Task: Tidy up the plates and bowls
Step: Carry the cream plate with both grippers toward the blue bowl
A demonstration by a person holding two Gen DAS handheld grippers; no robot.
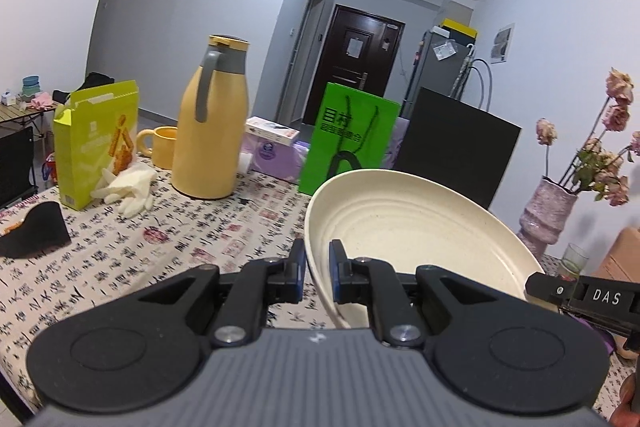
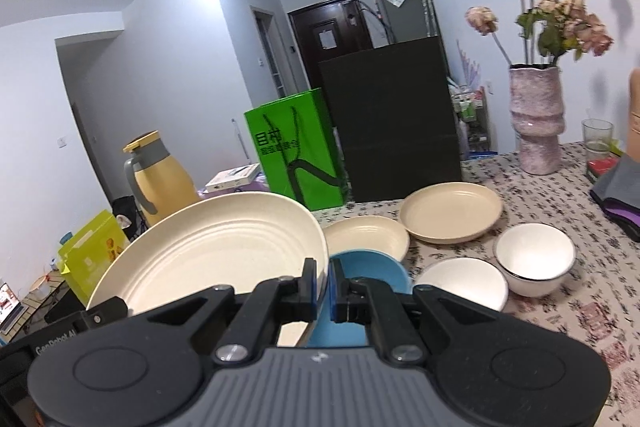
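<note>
A large cream ribbed plate hangs tilted above the patterned tablecloth, held from both sides. My left gripper is shut on its left rim. My right gripper is shut on the same plate at its right rim. Below and beyond it on the table sit a blue bowl, a smaller cream plate, a tan plate and two white bowls.
A yellow thermos, a yellow mug, a yellow-green carton and white gloves stand at the left. A green bag and a black box line the back. A pink vase and a glass stand at the right.
</note>
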